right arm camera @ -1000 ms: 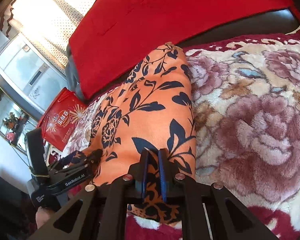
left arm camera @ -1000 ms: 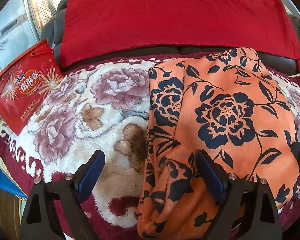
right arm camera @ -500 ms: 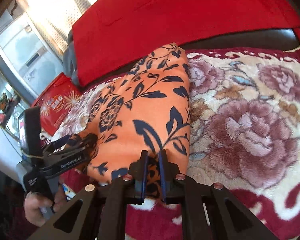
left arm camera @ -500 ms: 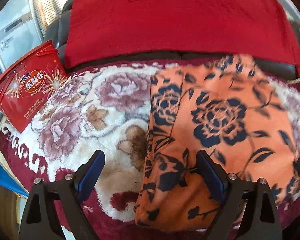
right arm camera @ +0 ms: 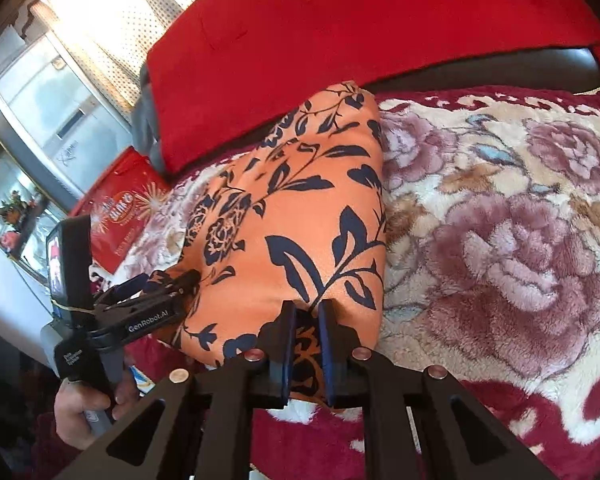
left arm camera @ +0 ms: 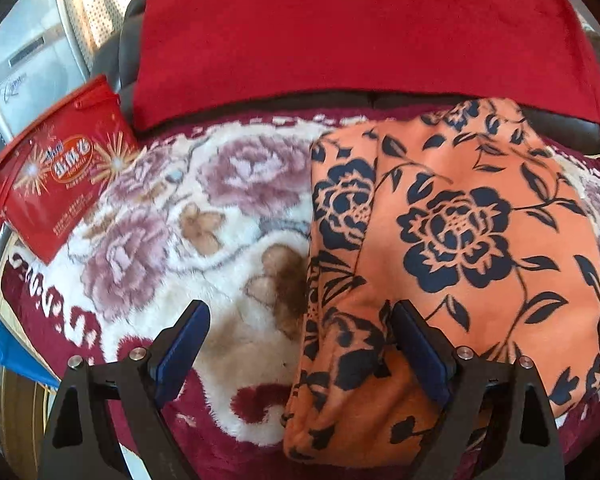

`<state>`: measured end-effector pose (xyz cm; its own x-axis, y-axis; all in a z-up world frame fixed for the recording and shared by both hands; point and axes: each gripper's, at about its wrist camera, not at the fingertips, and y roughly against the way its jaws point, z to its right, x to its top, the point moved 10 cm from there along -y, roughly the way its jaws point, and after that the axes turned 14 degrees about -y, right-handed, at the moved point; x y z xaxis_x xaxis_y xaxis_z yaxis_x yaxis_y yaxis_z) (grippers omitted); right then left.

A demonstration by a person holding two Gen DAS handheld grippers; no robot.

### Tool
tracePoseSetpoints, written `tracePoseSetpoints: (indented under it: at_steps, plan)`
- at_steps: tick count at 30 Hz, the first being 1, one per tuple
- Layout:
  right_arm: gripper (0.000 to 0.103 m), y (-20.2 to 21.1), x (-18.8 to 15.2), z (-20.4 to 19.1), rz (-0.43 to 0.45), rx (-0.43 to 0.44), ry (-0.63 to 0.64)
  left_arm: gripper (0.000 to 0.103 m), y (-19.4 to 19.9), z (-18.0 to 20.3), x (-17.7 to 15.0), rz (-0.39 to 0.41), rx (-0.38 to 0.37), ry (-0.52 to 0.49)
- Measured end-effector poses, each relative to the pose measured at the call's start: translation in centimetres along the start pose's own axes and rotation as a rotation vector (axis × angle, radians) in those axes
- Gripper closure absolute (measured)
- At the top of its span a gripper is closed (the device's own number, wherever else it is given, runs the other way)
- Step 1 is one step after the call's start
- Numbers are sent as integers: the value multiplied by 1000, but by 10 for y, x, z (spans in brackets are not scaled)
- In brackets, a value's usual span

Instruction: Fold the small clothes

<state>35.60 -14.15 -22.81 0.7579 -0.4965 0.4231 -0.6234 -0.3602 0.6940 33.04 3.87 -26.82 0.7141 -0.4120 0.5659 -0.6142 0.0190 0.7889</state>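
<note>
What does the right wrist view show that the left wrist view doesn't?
Right wrist only: the right gripper shut on the near edge of the orange floral cloth, the whole left gripper from the side, and the hand holding it.

Left wrist only: the left gripper's own fingers spread wide, one either side of the cloth's left edge, not pressing it, and a blue item at the far left.

Both: the cloth, the flowered blanket, the red tub and the red cover behind.
</note>
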Motion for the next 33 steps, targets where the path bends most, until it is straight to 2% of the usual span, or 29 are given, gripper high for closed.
tracePoseSetpoints:
  at_steps: [2,6,8,9,10,11,12,22,33]
  plan:
    - [89,6,5,0,8,39,-13,10,5,0,4,24,-14,10]
    - [86,21,20,7,99,86,-41,10,18,-6,13,88,7,33]
    - [73,25,28,13,124,98,-76,10,21,-7,18,110,12,34]
    - [59,28,32,15,137,112,-98,10,22,-7,20,120,15,34]
    - [31,31,35,16,150,128,-111,10,24,-7,22,130,19,32]
    - [21,35,38,18,180,133,-124,10,25,-7,23,133,19,31]
    - [19,39,41,19,206,129,-129,10,25,-7,24,134,18,31]
    - [19,42,44,15,206,187,-140,10,27,-5,24,136,7,39]
    - [21,41,39,2,206,208,-84,10,25,-4,24,131,9,34]
